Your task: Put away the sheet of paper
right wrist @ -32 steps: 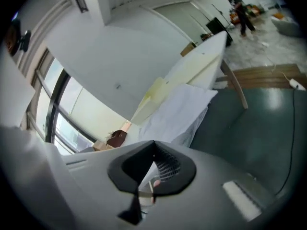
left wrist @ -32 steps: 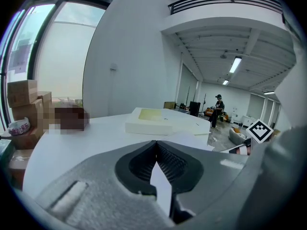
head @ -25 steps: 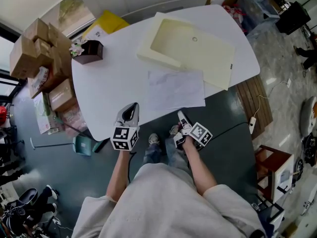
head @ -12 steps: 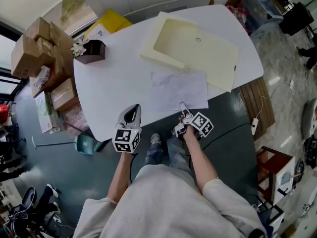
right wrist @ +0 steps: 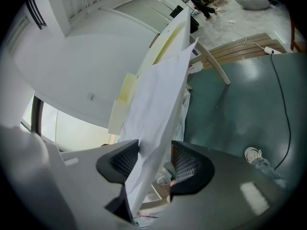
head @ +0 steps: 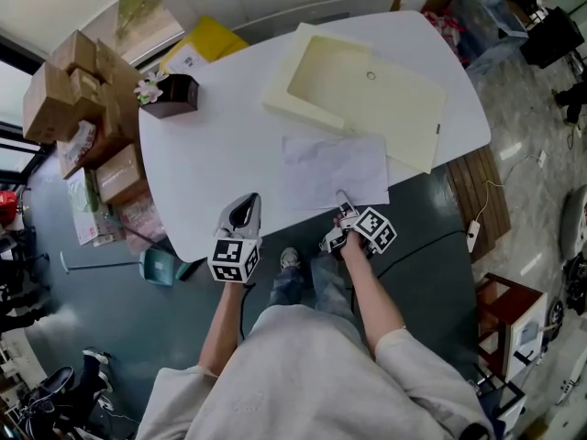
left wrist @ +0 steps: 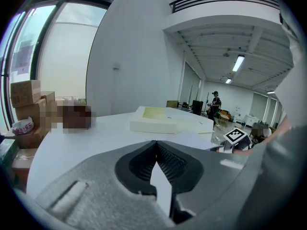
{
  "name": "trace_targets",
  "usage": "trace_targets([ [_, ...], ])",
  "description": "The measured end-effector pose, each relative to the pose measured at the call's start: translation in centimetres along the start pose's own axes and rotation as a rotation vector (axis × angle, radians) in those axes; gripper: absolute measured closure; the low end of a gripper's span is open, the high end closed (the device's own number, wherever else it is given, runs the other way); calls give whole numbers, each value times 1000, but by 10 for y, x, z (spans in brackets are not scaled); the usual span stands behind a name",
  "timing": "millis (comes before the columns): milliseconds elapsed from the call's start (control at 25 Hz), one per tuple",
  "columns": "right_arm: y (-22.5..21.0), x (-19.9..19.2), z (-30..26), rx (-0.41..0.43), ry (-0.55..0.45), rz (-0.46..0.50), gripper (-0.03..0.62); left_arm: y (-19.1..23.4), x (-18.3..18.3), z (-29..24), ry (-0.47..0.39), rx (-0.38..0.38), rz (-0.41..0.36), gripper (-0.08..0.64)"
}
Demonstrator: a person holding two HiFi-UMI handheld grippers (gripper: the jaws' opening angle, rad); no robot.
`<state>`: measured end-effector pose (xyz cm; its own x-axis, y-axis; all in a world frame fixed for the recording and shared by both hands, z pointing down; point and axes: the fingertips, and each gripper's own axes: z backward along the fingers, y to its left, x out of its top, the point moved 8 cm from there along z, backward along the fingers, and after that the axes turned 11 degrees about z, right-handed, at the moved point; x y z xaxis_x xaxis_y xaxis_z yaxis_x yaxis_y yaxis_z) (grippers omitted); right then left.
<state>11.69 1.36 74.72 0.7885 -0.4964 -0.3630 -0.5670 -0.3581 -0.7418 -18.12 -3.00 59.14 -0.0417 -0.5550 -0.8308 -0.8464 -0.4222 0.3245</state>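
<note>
A white sheet of paper [head: 335, 170] lies flat on the white table [head: 211, 154], its near edge at the table's rim, just in front of a shallow cream tray [head: 362, 94]. My right gripper [head: 343, 205] sits at the paper's near right corner. In the right gripper view the sheet's edge [right wrist: 158, 109] runs between the jaws, against the left pad [right wrist: 125, 158] and clear of the other; the right gripper [right wrist: 154, 152] is open, its jaws having just been closing. My left gripper [head: 243, 205] hovers by the table's near left edge, shut [left wrist: 156, 145] and empty.
A brown box with flowers [head: 168, 96] stands at the table's far left. Cardboard boxes [head: 78, 90] are stacked on the floor to the left. A wooden bench [head: 477, 191] and a cable [head: 431, 236] lie to the right. Someone stands far off [left wrist: 215, 102].
My right gripper has moved forward from above the floor to the table's edge, and the paper's corner now lies between its jaws. The left gripper has stayed put.
</note>
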Motion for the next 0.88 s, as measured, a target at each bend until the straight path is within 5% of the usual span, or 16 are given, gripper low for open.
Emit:
trace_targets([
  [240, -6, -7, 11, 18, 0, -14, 390, -5, 0, -4, 3, -18, -6, 554],
  [720, -5, -13, 38, 68, -18, -15, 587, -16, 8, -14, 3, -76, -32, 554],
  [880, -2, -9, 48, 78, -45, 4, 591, -21, 13, -15, -4, -93, -42, 554],
])
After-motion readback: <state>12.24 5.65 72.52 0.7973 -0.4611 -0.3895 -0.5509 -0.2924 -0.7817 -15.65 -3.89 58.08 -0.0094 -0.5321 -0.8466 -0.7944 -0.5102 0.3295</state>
